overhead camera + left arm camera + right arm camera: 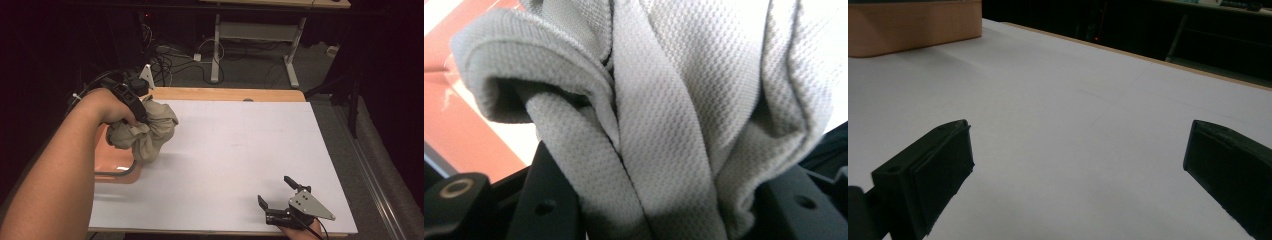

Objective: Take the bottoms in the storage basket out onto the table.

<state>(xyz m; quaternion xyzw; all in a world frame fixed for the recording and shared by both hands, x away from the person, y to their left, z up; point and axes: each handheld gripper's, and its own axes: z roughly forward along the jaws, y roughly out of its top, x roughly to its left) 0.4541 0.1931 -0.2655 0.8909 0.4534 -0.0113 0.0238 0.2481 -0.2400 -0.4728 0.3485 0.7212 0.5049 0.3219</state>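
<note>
Looking from the biggest thing down: the table (240,150) with its white sheet takes most of the high view, and at its left edge stands an orange tray (116,159), partly off the white sheet. Above the tray's right rim hangs the grey cloth (145,131), bunched into a ball, lifted from the surface. My left gripper (131,102) holds it; in the left gripper view the folds of cloth (664,125) are squeezed between the two black jaws, which stand closed on the thick bundle. The folds run along the jaws, away from my hand, so the bundle's long axis points down and a little to the right. My right gripper (285,200) rests low at the near right of the table, jaws wide apart with nothing between them. The cloth lies well apart from it, far to the left, so my left hand is the near one. I think the next move is to bring the cloth over the white sheet.
</note>
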